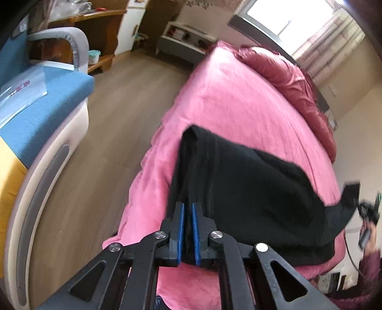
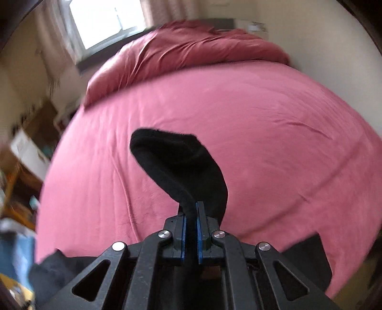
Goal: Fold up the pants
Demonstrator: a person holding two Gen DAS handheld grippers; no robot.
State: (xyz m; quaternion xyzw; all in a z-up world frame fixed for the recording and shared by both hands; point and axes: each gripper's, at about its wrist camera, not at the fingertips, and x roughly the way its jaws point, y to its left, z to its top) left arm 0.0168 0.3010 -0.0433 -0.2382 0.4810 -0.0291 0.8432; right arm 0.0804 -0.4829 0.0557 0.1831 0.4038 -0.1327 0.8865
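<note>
Bed [image 1: 238,100] first, since it fills the room: a wide mattress under a pink cover, with a darker red quilt [image 1: 281,71] bunched along its far end below the window [image 1: 289,16]. Off the bed's left side runs bare wooden floor [image 1: 114,114], and past that stands a blue-cushioned chair [image 1: 47,100] with a grey armrest. Beyond the bed's far left corner sits a low white shelf unit [image 1: 183,35].

Black pants [image 1: 238,190] lie across the near part of the bed, one edge lifted off the cover and the rest spread toward the bed's right side, where a corner hangs raised.

At the bed's near edge the left gripper [image 1: 188,209] has its blue-padded jaws pressed together on a fold of the pants. Toward the bed's right side the right gripper [image 2: 191,209] is likewise pinched tight on a strip of the same black cloth, which stands up from it in a curved flap over the pink cover
</note>
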